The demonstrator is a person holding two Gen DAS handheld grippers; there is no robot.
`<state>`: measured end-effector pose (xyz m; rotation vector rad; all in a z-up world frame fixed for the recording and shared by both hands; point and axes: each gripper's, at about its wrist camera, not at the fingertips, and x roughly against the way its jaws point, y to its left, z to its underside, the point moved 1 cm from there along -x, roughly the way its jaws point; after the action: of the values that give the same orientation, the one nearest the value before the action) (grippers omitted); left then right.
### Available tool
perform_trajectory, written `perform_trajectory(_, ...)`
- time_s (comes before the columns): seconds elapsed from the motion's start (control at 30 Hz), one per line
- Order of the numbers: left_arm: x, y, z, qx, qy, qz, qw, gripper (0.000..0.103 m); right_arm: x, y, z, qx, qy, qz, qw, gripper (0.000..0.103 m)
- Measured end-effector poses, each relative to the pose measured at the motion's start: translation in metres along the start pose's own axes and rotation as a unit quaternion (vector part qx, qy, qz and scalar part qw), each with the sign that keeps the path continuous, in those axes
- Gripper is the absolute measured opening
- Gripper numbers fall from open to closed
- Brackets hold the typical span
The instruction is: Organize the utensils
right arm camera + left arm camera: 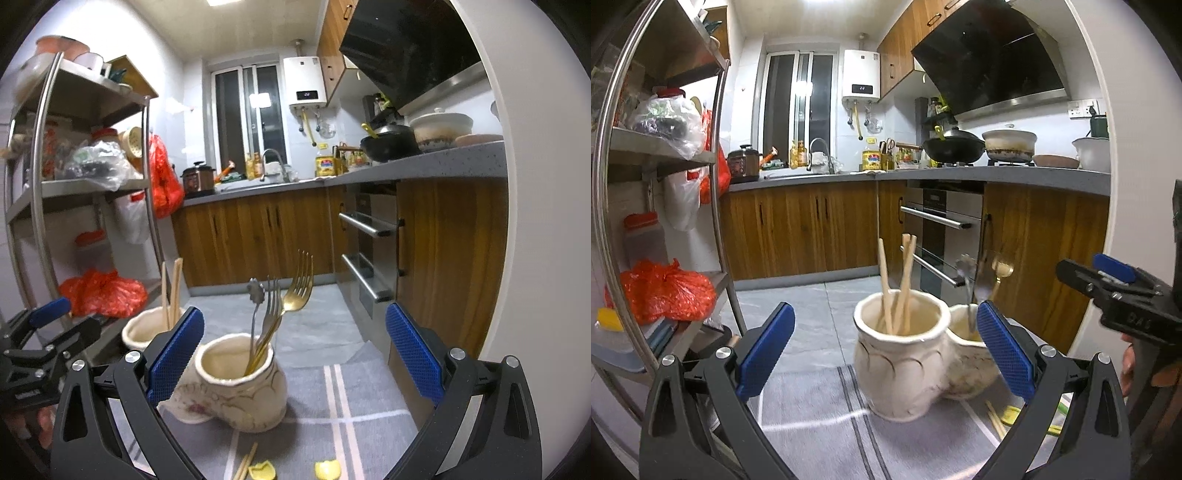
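A cream ceramic double holder [905, 365] stands on a grey striped cloth [820, 435]. Its left pot holds wooden chopsticks [903, 284]; its right pot [243, 384] holds forks [291, 295] and a silver utensil. My left gripper [886, 350] is open, in front of the holder, empty. My right gripper [295, 350] is open and empty, just in front of the fork pot. Loose chopsticks [245, 461] and yellow pieces [327, 469] lie on the cloth near me. The right gripper also shows in the left wrist view [1108, 280].
A metal shelf rack [37, 192] with bags stands at the left. Wooden cabinets and an oven [369, 258] run along the right under a grey counter [960, 173] with pots.
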<state>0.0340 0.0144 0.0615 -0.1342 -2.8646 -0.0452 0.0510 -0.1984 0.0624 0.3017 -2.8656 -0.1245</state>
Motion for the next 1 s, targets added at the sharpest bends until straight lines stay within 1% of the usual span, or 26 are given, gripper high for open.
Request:
perform_trajectory(0.1,0.007,-0.004,0.003,-0.001,0.006,0.003,1.0000,0.097,0.005,-0.002,0.005,0.003,0.007,-0.003,1.000,0.098)
perform_trajectory(0.17,0.011,-0.008,0.006,-0.006,0.010,0.002,0.9999,0.097,0.008,-0.005,0.007,-0.003,0.011,-0.013,1.000,0.098)
perform_trajectory(0.23,0.014,-0.011,0.010,-0.008,0.015,0.003,0.9998,0.097,0.011,-0.011,0.009,-0.016,0.019,-0.039,0.999,0.098)
perform_trajectory(0.27,0.015,-0.013,0.011,-0.007,0.018,0.005,0.9998,0.097,0.011,-0.013,0.009,-0.018,0.023,-0.043,0.999,0.098)
perform_trajectory(0.43,0.021,-0.025,0.016,-0.014,0.026,0.009,0.9995,0.097,0.011,-0.020,0.019,-0.011,0.047,-0.038,0.998,0.098)
perform_trajectory(0.6,0.025,-0.035,0.021,-0.017,0.035,0.016,0.9991,0.097,0.013,-0.021,0.030,0.015,0.064,-0.026,0.997,0.098)
perform_trajectory(0.77,0.027,-0.044,0.030,-0.026,0.050,0.022,0.9982,0.097,0.016,-0.032,0.038,0.017,0.082,-0.023,0.996,0.098)
perform_trajectory(0.87,0.023,-0.049,0.041,-0.022,0.074,0.035,0.9964,0.097,0.015,-0.041,0.044,0.008,0.102,-0.023,0.994,0.098)
perform_trajectory(0.97,0.016,-0.054,0.056,-0.016,0.111,0.047,0.9925,0.097,0.012,-0.048,0.048,-0.003,0.123,-0.027,0.992,0.098)
perform_trajectory(1.0,0.012,-0.056,0.063,-0.013,0.130,0.053,0.9900,0.097,0.011,-0.050,0.049,-0.004,0.128,-0.026,0.991,0.098)
